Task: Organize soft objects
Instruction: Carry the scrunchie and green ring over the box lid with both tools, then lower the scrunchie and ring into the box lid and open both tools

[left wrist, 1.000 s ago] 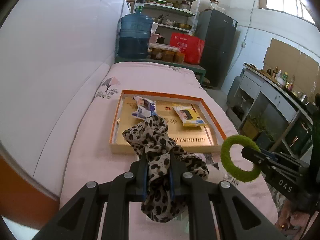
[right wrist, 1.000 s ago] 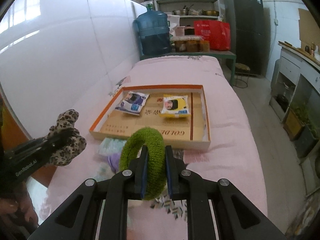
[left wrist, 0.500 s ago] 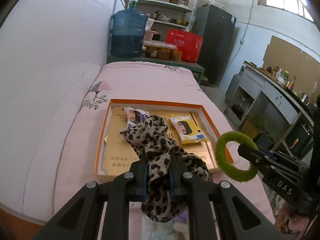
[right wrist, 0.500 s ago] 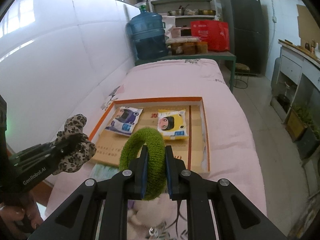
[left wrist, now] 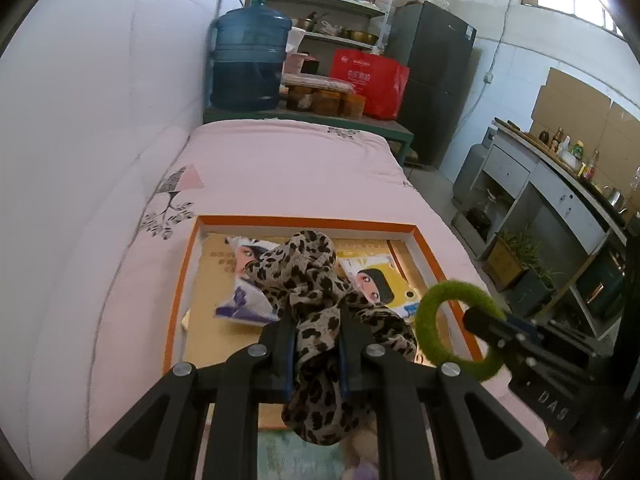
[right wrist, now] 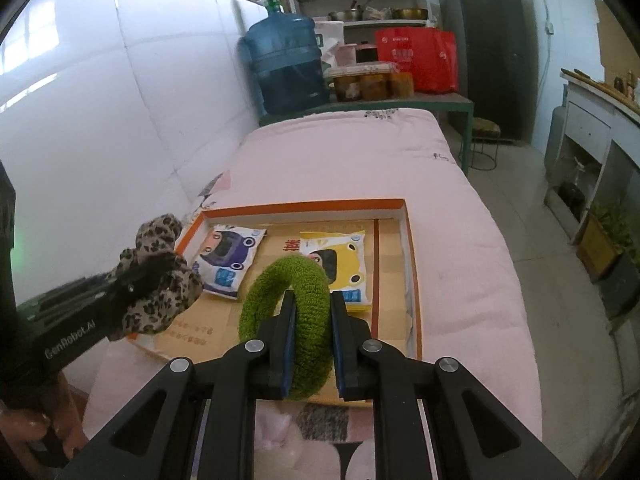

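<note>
The left tool clamps a leopard scrunchie; the right tool clamps a green scrunchie. Only the right view shows both packets unobstructed in the tray.

My left jaws pinch a crumpled leopard scrunchie; my right pinch a fuzzy green ring, upright, both above the tray.

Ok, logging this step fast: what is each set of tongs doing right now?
Left tongs: shut on the leopard-print scrunchie.
Right tongs: shut on the green scrunchie.
</note>
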Available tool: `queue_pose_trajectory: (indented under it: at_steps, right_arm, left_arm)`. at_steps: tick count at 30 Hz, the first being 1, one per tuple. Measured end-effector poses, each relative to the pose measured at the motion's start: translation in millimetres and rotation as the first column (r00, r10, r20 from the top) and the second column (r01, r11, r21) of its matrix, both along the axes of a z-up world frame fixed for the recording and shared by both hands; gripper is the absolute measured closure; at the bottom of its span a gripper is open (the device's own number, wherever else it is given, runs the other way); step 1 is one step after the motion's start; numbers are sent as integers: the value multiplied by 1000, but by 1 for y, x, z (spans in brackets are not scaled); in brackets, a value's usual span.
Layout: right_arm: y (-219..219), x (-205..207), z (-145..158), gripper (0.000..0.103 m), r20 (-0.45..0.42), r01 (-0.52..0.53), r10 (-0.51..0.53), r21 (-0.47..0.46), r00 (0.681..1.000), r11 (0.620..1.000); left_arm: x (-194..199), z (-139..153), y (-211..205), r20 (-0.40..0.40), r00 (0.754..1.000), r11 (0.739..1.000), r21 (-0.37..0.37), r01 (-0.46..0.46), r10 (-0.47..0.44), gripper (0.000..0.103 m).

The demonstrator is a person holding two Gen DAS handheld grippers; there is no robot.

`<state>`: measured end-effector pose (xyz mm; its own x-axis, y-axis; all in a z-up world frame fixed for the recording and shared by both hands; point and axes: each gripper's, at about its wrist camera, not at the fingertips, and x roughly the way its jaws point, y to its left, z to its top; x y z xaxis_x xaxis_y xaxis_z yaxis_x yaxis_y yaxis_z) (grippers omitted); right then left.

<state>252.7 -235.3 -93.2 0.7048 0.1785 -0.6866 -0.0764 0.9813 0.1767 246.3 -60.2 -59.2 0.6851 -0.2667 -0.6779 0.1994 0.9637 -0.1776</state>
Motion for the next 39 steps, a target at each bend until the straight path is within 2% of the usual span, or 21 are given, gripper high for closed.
queue_pose_trajectory:
  at_steps: [9, 19, 27, 39]
  right_arm:
    - [-6, 24, -24, 87, -46, -5, 5, 5, 999, 1000]
    - [-5, 33, -40, 87, -78, -22, 23, 13, 997, 1000]
    - [-5, 40, -53, 87, -103, -33, 35, 23, 994, 999]
    - [-7, 43, -62, 87, -122, -31, 34, 25, 992, 999]
  left_arm:
    - [37, -16, -13, -12, 1000, 1000, -19, 13, -14, 87]
    - [69, -38, -21, -61, 998, 1000, 4, 11, -11, 87]
    - [84, -53, -28, -105, 994, 999, 27, 23, -20, 87]
    - [93, -65, -36, -123, 992, 998, 57, 30, -23, 87]
